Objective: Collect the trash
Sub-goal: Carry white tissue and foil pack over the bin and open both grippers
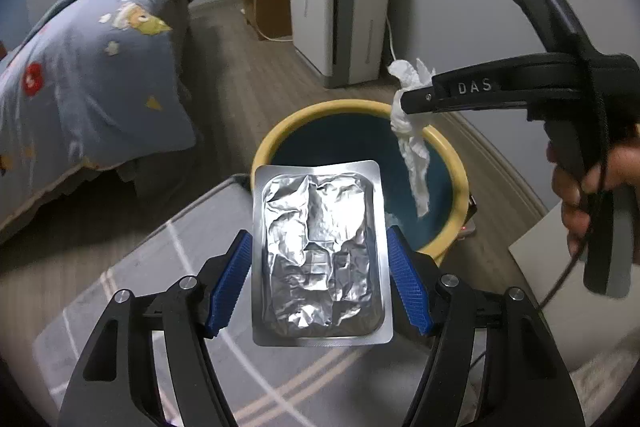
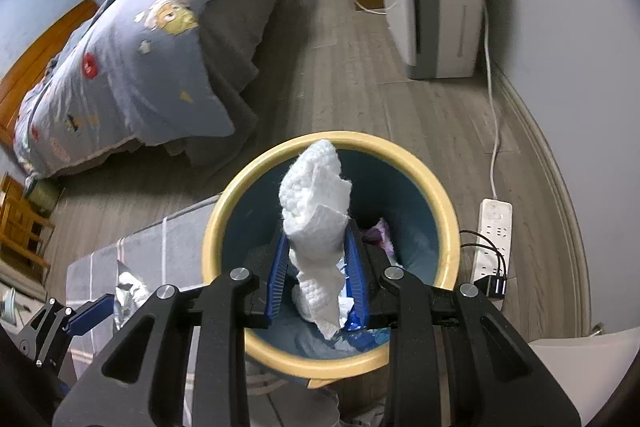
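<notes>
The right gripper [image 2: 318, 279] is pinched on a crumpled white tissue [image 2: 316, 223], which hangs between the blue pads and dangles over the open mouth of the yellow-rimmed bin [image 2: 224, 215]; in the left wrist view the same tissue [image 1: 412, 143] trails down just inside the bin's far right rim [image 1: 276, 131]. The left gripper [image 1: 320, 267] holds a silver foil blister pack [image 1: 320, 259] flat by its two long edges, at the near left rim of the bin, with only its far end reaching over the opening. Some wrappers already lie at the bottom of the bin. The step in hand appears to be the drop. For the tissue, the release looks ready: it hangs within the rim, so parting the pads should let it fall straight in, though soft paper can cling to a ridged pad and may need a small shake. The pack probably needs carrying further over the middle of the opening and tipping downward first, since a stiff flat sheet let go at the rim could catch on the edge and slide out onto the grey rug [image 1: 132, 291] beside the bin.
</notes>
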The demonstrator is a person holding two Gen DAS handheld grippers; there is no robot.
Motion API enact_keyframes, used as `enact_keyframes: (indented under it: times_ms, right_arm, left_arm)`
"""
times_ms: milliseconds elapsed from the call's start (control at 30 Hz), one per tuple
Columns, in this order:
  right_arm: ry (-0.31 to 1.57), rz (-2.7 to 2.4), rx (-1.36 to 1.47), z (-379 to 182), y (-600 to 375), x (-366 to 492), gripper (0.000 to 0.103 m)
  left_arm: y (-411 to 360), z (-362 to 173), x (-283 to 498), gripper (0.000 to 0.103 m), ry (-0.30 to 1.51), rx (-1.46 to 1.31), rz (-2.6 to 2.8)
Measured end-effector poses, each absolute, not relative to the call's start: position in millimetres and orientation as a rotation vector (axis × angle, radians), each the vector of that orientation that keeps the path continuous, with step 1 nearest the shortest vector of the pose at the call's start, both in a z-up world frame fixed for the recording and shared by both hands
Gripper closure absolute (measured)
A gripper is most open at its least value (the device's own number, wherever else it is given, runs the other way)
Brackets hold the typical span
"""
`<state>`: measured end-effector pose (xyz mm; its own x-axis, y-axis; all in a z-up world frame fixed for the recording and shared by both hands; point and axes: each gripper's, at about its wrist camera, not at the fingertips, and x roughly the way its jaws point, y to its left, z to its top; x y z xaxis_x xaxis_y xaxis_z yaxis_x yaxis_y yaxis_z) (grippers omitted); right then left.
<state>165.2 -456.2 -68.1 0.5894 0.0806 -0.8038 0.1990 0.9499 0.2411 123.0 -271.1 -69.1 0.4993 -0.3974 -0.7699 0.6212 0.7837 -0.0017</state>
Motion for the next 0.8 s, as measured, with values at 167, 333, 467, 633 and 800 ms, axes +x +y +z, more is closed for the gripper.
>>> enact_keyframes:
  times_ms: [167,333,467,633,800]
  right_arm:
    - [0.963,-0.105,0.35,-80,-466,171,0.075]
    - [0.98,-0.122,0.367,-91,-472,174,0.075]
    - [0.979,-0.139,0.37,-96,-476,177,0.075]
    - [0.937,-0.141,0.407,-92,-480,177,0.045]
    - [0.922,-0.156,0.412,-89,-483,177,0.021]
  left_arm:
    - [-288,-88,144,0.034,0.9,0.278,-0.643]
    - [-303,-107,163,0.034,0.919,0.31,-0.635]
    - [-313,-116,176,0.034,0.921,0.331,-0.633]
    - [-317,-113,182,0.015,0.892,0.316,-0.626]
    - [-310,-109,177,0.01,0.876,0.319,-0.611]
